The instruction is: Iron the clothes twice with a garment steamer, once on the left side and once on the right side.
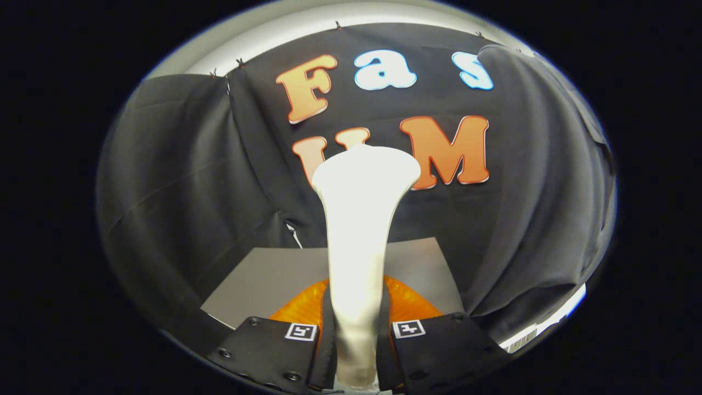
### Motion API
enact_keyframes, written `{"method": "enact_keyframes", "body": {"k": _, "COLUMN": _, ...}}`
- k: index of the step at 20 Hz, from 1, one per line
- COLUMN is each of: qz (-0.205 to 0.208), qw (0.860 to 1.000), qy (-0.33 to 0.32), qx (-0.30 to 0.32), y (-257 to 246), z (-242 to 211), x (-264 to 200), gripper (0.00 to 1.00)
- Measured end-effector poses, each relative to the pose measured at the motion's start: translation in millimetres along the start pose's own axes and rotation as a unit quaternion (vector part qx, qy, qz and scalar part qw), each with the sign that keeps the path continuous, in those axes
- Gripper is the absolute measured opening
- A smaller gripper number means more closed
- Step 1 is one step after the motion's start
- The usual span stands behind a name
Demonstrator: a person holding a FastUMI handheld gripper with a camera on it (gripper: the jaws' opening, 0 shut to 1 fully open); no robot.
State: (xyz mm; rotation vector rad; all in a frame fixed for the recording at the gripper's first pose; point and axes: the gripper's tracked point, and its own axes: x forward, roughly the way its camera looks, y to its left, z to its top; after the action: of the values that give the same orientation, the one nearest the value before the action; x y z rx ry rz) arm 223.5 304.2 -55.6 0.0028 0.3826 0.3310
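Observation:
A white garment steamer (359, 230) stands upright between my two black fingers, its handle narrow at the bottom and its head flaring wide at the top. My gripper (355, 340) is shut on the handle, one finger pressing each side. A dark grey garment (543, 208) hangs to the right of the steamer, beyond the fingers, draped in long folds. The steamer head is apart from the garment and stands to its left.
An orange ribbed object (408, 304) lies just behind the steamer's handle on a grey table (274, 280). Black cloth walls the booth behind and to the left. A pale strip (543, 323) shows below the hanging garment.

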Motion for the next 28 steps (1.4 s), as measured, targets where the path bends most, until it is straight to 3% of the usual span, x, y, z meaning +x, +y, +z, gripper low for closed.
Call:
{"method": "enact_keyframes", "body": {"k": 7, "qz": 0.005, "qw": 0.997, "qy": -0.082, "qx": -0.002, "y": -25.6, "z": 32.8, "x": -95.3, "gripper": 0.36}}
{"method": "enact_keyframes", "body": {"k": 15, "qz": -0.042, "qw": 0.99, "qy": -0.134, "qx": -0.007, "y": -101.1, "z": 56.8, "x": -171.5, "gripper": 0.36}}
{"method": "enact_keyframes", "body": {"k": 20, "qz": -0.072, "qw": 0.986, "qy": -0.153, "qx": -0.002, "y": -151.2, "z": 65.2, "x": -200.4, "gripper": 0.36}}
{"method": "enact_keyframes", "body": {"k": 28, "qz": -0.087, "qw": 0.983, "qy": -0.162, "qx": -0.004, "y": -207.8, "z": 67.1, "x": -196.6, "gripper": 0.36}}
